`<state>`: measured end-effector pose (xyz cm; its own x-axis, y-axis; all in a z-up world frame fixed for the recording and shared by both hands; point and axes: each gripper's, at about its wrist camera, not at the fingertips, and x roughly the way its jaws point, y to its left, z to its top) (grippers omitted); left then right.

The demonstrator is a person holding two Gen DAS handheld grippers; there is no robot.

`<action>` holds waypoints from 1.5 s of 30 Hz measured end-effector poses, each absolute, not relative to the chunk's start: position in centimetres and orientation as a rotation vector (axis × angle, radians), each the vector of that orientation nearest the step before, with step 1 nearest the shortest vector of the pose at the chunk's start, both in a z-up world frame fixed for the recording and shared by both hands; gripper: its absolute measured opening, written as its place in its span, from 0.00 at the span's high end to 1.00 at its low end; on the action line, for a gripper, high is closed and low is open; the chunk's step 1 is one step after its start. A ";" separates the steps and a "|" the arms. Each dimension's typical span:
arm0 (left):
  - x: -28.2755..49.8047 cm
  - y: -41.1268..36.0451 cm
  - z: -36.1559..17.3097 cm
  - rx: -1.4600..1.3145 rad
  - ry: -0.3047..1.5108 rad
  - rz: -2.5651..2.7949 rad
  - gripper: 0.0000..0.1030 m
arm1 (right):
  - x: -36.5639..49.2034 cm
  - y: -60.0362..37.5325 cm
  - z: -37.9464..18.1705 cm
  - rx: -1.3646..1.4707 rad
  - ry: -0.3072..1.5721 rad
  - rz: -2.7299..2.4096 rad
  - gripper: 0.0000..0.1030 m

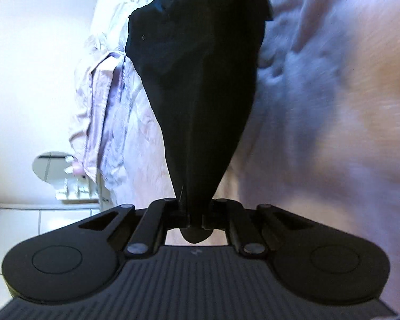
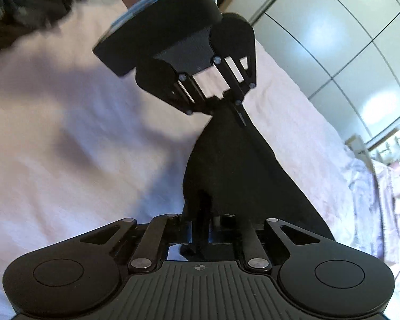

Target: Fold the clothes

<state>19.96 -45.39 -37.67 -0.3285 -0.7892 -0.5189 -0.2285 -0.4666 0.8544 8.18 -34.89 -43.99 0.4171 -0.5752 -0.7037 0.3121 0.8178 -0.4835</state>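
Left tongs (image 1: 194,218) are pinching one end of a black garment (image 1: 200,80), right tongs (image 2: 202,229) are pinching the other end. The garment is hanging stretched between both, above a bed with a pale pink sheet (image 2: 66,133). A dark clothes pile (image 2: 21,8) is lying on the bed's far corner.

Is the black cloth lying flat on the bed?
No, the black cloth hangs stretched between the left gripper and right gripper.

A pale pink bedspread (image 1: 320,133) fills the background, with white glossy wardrobe doors (image 2: 333,40) beside the bed.
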 end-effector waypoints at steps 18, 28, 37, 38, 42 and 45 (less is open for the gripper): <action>26.0 -31.3 -34.7 2.145 -0.834 -1.826 0.76 | 7.3 -25.3 -42.1 -0.025 0.968 -0.202 0.60; 22.2 -42.4 -27.0 1.749 -0.252 -2.038 0.58 | -3.2 -35.9 -40.1 0.575 0.829 -0.661 0.46; 11.8 -55.1 -34.1 1.573 0.190 -2.244 0.64 | -8.1 -45.5 -46.6 1.147 0.552 -0.950 0.35; 11.4 -55.6 -35.0 1.602 0.231 -2.248 0.61 | -7.9 -45.8 -47.2 1.160 0.555 -0.966 0.36; 11.6 -57.3 -36.8 1.605 0.379 -2.241 0.63 | -7.7 -46.5 -48.5 1.197 0.544 -0.995 0.40; 12.8 -57.6 -35.4 1.524 0.480 -2.223 0.92 | -7.9 -47.4 -48.1 1.239 0.542 -0.978 0.82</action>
